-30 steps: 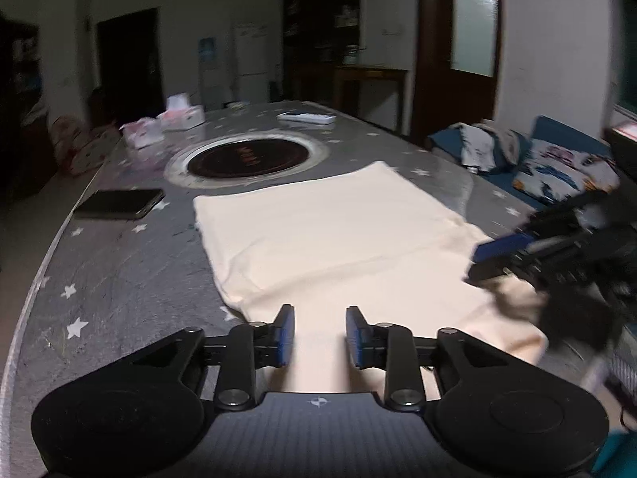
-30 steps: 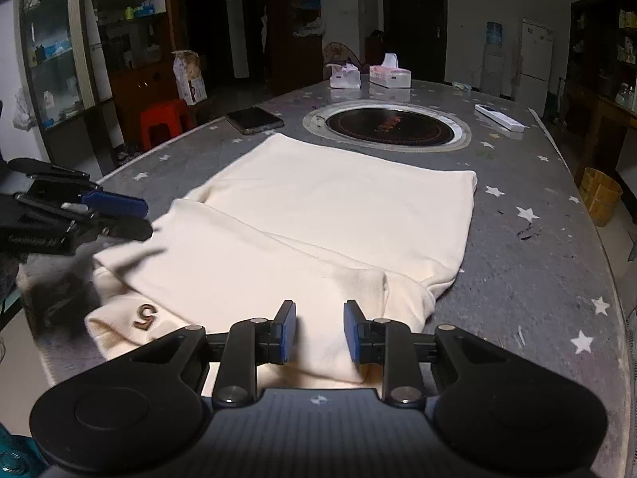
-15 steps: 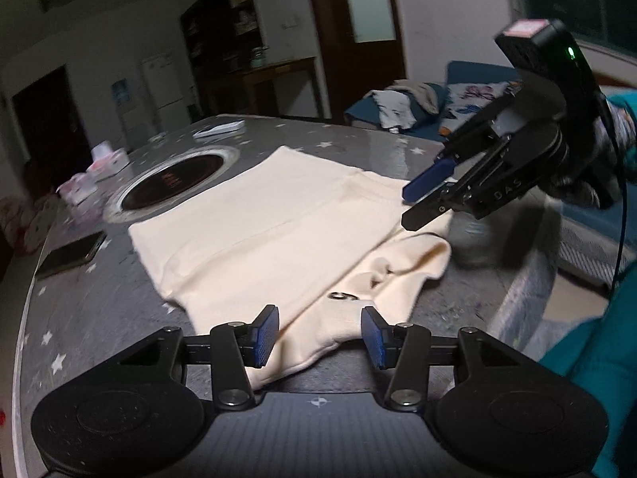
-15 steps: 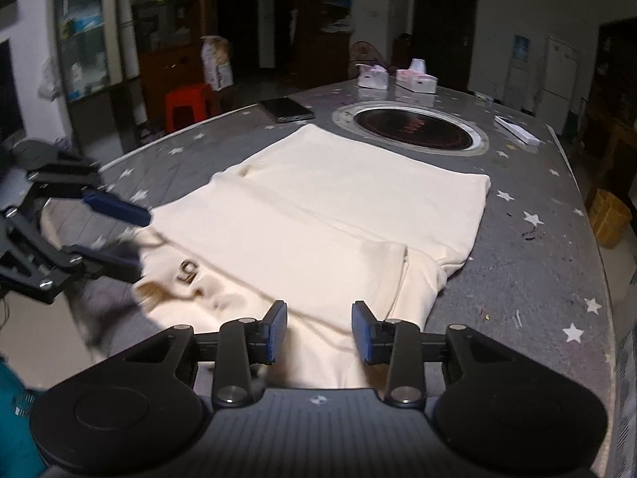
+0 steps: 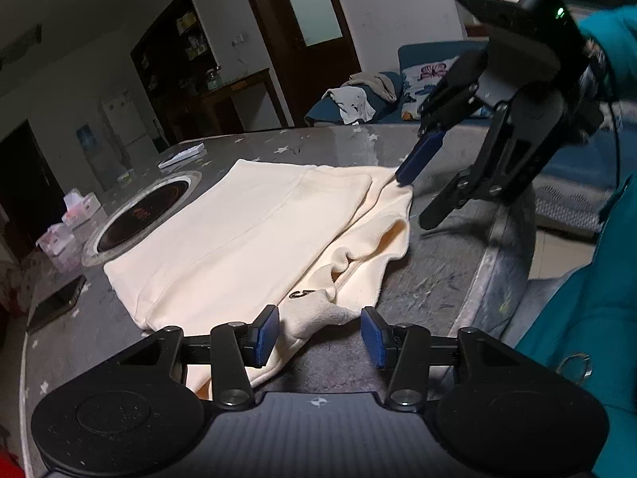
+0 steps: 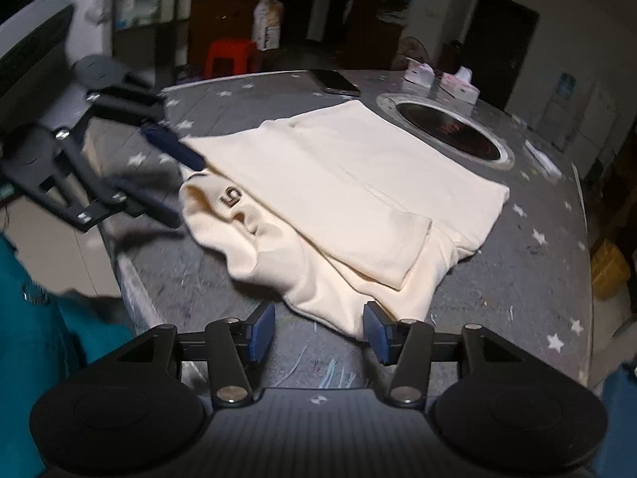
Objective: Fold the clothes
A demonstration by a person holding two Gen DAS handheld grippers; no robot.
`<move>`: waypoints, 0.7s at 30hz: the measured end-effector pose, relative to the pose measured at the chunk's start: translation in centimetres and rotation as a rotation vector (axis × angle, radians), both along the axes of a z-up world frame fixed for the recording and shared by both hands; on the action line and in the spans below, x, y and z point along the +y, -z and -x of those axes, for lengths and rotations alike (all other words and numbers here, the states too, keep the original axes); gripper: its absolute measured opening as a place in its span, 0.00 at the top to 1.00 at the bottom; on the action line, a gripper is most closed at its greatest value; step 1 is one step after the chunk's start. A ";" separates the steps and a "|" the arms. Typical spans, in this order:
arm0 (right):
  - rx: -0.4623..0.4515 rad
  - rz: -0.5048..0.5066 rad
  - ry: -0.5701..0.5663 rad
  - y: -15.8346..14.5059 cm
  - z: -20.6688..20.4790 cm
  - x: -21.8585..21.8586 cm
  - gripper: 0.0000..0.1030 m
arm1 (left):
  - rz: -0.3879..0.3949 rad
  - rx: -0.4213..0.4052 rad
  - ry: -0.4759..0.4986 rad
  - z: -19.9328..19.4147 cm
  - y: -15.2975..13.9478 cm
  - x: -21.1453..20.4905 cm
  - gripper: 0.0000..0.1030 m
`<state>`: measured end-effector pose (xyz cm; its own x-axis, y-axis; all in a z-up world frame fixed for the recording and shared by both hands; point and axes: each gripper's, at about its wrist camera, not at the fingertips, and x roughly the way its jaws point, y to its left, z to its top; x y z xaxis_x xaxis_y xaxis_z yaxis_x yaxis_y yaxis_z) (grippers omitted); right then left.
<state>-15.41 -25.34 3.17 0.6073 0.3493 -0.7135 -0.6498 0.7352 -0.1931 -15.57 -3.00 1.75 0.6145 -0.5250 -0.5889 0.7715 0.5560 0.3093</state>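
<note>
A cream garment point(image 5: 247, 231), partly folded, lies on a grey star-patterned table point(image 5: 430, 279), its near end bunched and rumpled close to the table's near edge. A small dark "5" mark point(image 6: 231, 198) sits on the rumpled part (in the left wrist view it shows only as a dark curl just beyond the fingers).

The left gripper point(image 5: 318, 332) has its blue-padded fingers point(image 5: 266, 332) set wide apart, with a loose corner of the cloth lying between them; the pads are not closed on it. In the right wrist view this same tool appears at the left, its blue tips at the garment's left edge beside the "5".

The right gripper point(image 6: 319, 330) also stands wide apart, low over the near edge of the table, with the garment's near hem just beyond and between its pads, not gripped. From the left wrist view it hangs at the right, tilted down, one blue tip touching or just above the far right corner of the cloth; which, I cannot tell.

Farther along the table is a round dark inset point(image 6: 448, 133), with a phone point(image 6: 334, 81) and two tissue packs point(image 6: 440, 77) near it. A teal sleeve point(image 5: 577, 318) fills the right edge of the left view.
</note>
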 end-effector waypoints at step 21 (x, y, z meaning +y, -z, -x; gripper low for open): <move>-0.035 -0.083 -0.041 0.8 -4.3 1.2 0.79 | 0.192 0.079 -0.128 -5.3 -2.8 1.2 0.82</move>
